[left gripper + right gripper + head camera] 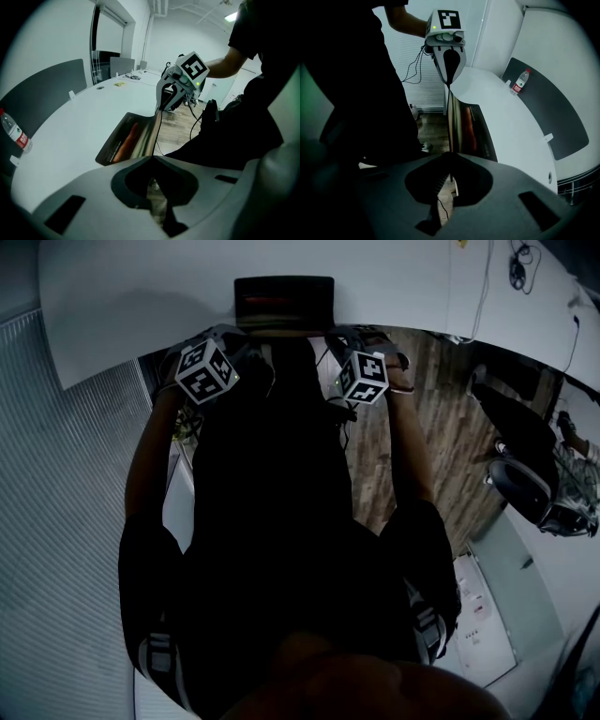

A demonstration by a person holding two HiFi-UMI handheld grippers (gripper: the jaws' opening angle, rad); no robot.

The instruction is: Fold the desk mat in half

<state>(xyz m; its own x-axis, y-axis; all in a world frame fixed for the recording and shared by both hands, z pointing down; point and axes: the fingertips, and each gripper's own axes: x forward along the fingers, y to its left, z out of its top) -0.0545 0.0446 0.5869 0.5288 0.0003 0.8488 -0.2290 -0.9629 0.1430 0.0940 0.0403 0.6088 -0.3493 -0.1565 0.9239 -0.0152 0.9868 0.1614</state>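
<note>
One broad white table (131, 306) with a curved rim fills the far side of a bright office. A dark grey panel (42, 89) stands along its back, with a red-labelled water bottle (15, 133) in front of it. Wood-look floor (441, 418) shows at the person's right and slatted blinds (410, 70) at the left.

The desk mat (283, 298), dark with a reddish streak in its print, lies at the table's near rim straight ahead of the person. Its long axis runs side to side along that rim and its short sides point away across the table. The mat's near long edge is raised off the surface and stretches as a thin line between the two tools.

The left gripper (449, 80) has its jaws pinched together on one end of that edge, and the right gripper (159, 108) is clamped the same way on the other end
</note>
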